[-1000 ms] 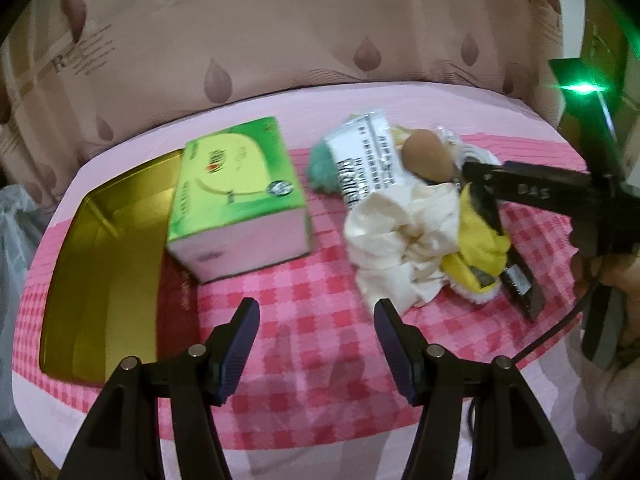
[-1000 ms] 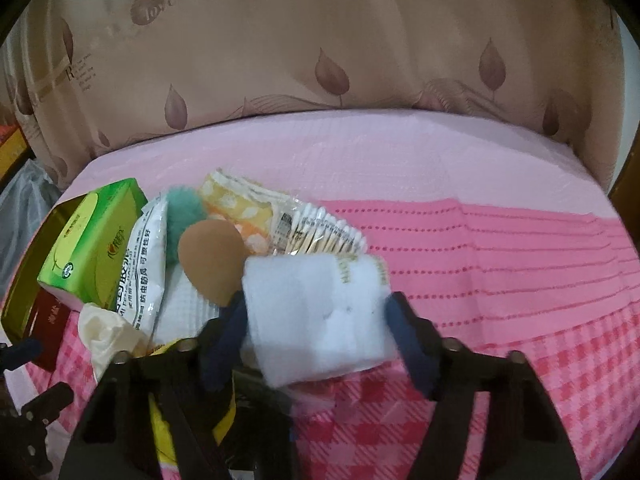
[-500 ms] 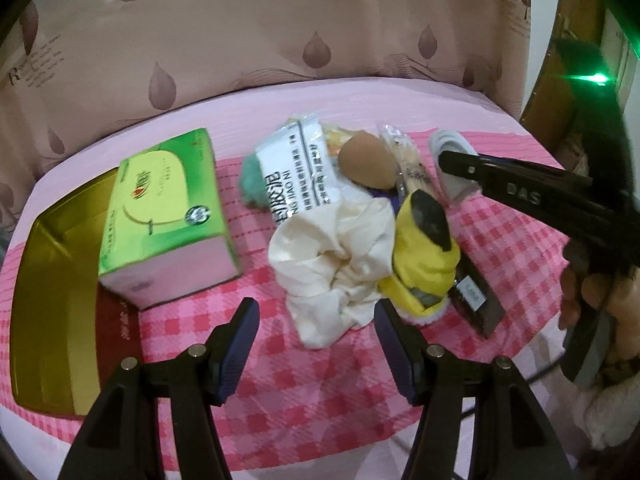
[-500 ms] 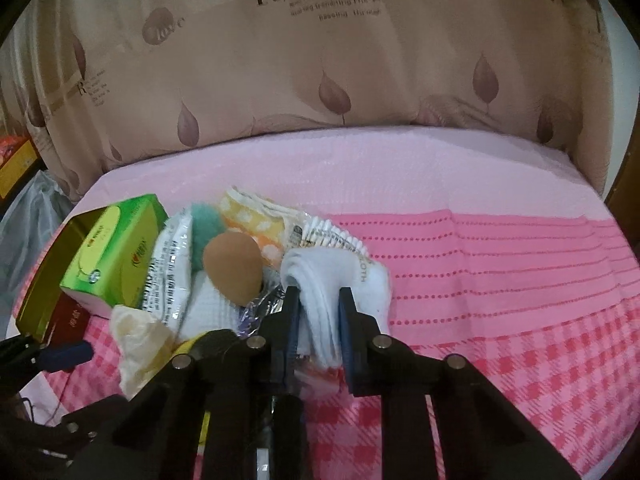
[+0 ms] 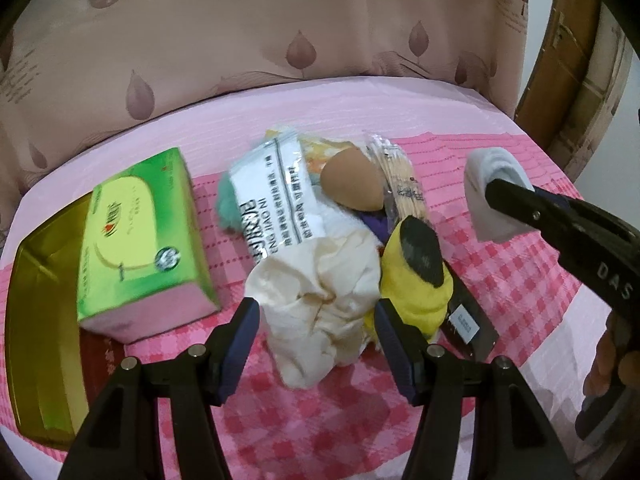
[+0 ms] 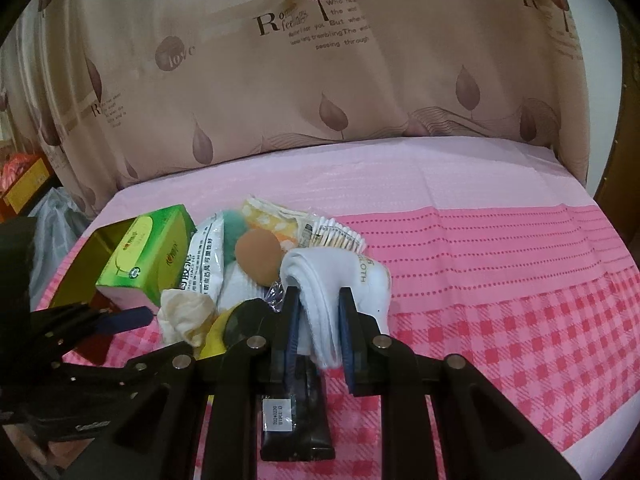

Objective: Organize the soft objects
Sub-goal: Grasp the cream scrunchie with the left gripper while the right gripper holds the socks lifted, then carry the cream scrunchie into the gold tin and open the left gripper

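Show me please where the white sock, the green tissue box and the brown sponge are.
white sock [image 6: 320,300]: right wrist view, folded layers between the jaws.
green tissue box [image 5: 132,232]: left wrist view, top face.
brown sponge [image 5: 352,180]: left wrist view, rounded middle.

Left gripper [image 5: 316,340]: two black angular arms are ending in dark blue pads [image 5: 244,340], with a round silver screw sitting at each joint behind them. Right gripper [image 6: 320,324]: same black build, blue pads [image 6: 347,340] and silver screws [image 6: 381,342] showing along both arms. White letters "DAS" are showing on its black side further back in the left wrist view. The left tool's body is carrying a small white marking, unreadable.
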{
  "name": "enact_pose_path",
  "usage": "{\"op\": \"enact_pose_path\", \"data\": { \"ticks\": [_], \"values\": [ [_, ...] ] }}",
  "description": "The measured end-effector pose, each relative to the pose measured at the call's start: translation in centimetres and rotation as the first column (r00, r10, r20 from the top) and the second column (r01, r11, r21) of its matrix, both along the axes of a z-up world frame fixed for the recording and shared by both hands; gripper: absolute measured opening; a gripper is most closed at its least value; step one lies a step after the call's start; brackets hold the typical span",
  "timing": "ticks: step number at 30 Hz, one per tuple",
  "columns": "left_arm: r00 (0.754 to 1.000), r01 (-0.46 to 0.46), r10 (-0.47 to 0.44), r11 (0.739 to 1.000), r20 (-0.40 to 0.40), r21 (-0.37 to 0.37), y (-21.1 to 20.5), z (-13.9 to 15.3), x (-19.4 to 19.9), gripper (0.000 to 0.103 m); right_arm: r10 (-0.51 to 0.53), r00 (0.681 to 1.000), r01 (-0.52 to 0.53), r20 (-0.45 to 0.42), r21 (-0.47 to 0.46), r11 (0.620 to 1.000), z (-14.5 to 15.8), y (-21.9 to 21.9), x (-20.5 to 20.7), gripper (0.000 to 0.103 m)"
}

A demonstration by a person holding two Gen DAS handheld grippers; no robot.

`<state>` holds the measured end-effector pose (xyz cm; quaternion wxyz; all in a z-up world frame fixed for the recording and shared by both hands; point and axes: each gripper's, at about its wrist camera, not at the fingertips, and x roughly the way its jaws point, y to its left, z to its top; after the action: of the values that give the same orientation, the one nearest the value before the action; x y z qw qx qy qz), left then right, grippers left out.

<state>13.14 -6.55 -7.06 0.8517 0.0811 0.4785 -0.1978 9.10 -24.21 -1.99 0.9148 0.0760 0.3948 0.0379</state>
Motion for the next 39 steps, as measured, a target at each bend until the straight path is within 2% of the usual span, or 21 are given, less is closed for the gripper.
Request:
{"op": "enact_pose_path", "data": {
  "ticks": [6, 10, 11, 13, 16, 31, 39],
  "values": [
    [1.0, -0.01, 0.011, 1.0, -0.027, 0.015, -0.9, -0.8, 1.7, 0.061, 0.014, 1.0, -0.015, 0.003, 0.032, 0.999, -0.5, -0.1, 0.0, 0.017],
    [0.999, -0.016, 0.015, 1.0, -0.051, -0.018, -0.6, -1.1, 2.4, 0.059, 0.025, 1.0, -0.025, 0.003, 0.042, 0.999, -0.7, -0.1, 0.0, 0.017],
    [0.998, -0.012, 0.011, 1.0, -0.058, -0.027, -0.5, -1.1, 2.4, 0.043, 0.027, 1.0, -0.027, 0.004, 0.044, 0.999, -0.7, -0.1, 0.0, 0.017],
    [0.999, -0.013, 0.012, 1.0, -0.052, -0.027, -0.5, -1.3, 2.2, 0.018, 0.029, 1.0, -0.029, 0.003, 0.047, 0.998, -0.8, -0.1, 0.0, 0.017],
    [0.998, -0.007, 0.005, 1.0, -0.062, -0.024, -0.6, -1.2, 1.9, 0.014, 0.028, 1.0, -0.028, 0.002, 0.052, 0.998, -0.8, -0.1, 0.0, 0.017],
    [1.0, 0.024, -0.025, 0.997, -0.019, -0.067, 1.0, 2.9, -0.5, 0.012, 0.022, 1.0, -0.022, -0.002, 0.038, 0.999, -1.1, -0.1, 0.1, 0.017],
    [0.999, -0.02, 0.023, 0.997, 0.044, -0.07, 3.9, 5.8, -1.0, 0.012, 0.019, 1.0, -0.019, -0.003, 0.027, 0.999, -1.5, 0.0, 0.2, 0.017]
  ]
}}
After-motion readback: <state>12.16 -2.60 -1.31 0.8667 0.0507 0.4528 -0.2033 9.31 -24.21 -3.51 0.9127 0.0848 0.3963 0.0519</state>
